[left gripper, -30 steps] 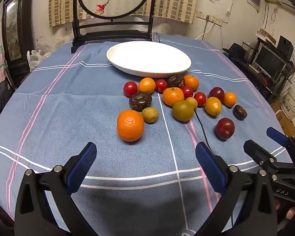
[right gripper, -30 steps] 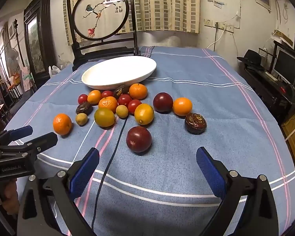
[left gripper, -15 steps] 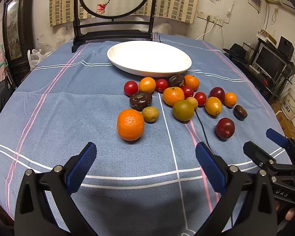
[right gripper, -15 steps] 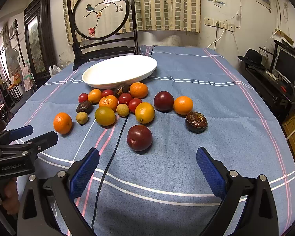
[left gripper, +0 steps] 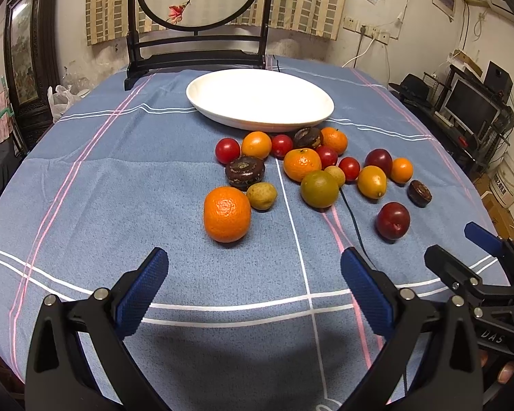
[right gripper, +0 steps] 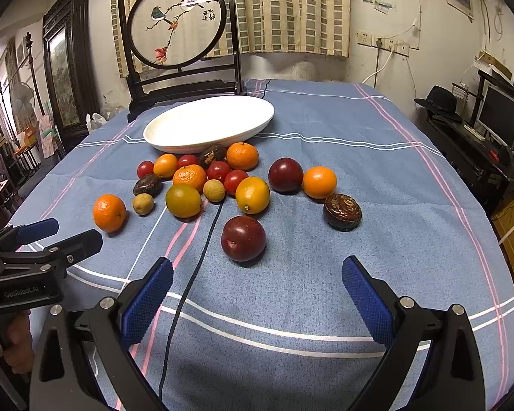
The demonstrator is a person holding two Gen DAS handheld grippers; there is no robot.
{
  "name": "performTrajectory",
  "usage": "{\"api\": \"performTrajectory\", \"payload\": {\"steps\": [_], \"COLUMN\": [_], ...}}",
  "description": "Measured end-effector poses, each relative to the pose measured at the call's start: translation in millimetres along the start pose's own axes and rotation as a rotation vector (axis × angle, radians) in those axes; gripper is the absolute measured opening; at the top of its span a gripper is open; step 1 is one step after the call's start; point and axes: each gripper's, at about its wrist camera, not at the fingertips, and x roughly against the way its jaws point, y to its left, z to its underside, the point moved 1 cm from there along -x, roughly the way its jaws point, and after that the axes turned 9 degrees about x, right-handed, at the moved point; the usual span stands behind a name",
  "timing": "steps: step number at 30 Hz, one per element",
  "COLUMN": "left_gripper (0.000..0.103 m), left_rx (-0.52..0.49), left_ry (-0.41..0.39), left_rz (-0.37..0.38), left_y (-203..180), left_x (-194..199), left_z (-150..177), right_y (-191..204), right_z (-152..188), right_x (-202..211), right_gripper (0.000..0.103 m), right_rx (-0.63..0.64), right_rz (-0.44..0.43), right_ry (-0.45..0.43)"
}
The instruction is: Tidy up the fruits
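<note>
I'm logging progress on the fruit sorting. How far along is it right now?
Nothing looks done yet: the white dish is bare, and all the fruit lies on the blue tablecloth in front of it. Nothing is in hand: the left gripper is open short of the nearest orange, and the right gripper is open short of the dark red plum. Every fruit remains to be moved.

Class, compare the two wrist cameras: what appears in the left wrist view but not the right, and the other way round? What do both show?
Only the left wrist view shows the right claw from outside, at its right edge. Only the right wrist view shows the left claw from outside, and the whole bird painting. Both show the empty white plate, the fruits on the blue tablecloth, and a thin black cable.
</note>
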Motion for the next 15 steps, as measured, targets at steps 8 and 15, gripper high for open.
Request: {"api": "performTrajectory", "payload": {"steps": [8, 15], "left_gripper": [0.098, 0.098], "left_rx": [-0.002, -0.002], "left_ry": [0.004, 0.004], "left_rz": [-0.002, -0.002], "left_y": [0.0, 0.2], "left_x": [-0.9, -1.4], "left_z": [0.6, 1.0], "right_y": [0.1, -0.4], "right_z": [0.3, 0.5], "right_x": [1.0, 1.7], "right_gripper": [0.099, 0.099], "right_rx": [0.001, 0.001], "right_rz": [0.0, -0.003], "right_ry": [-0.001, 0.002]}}
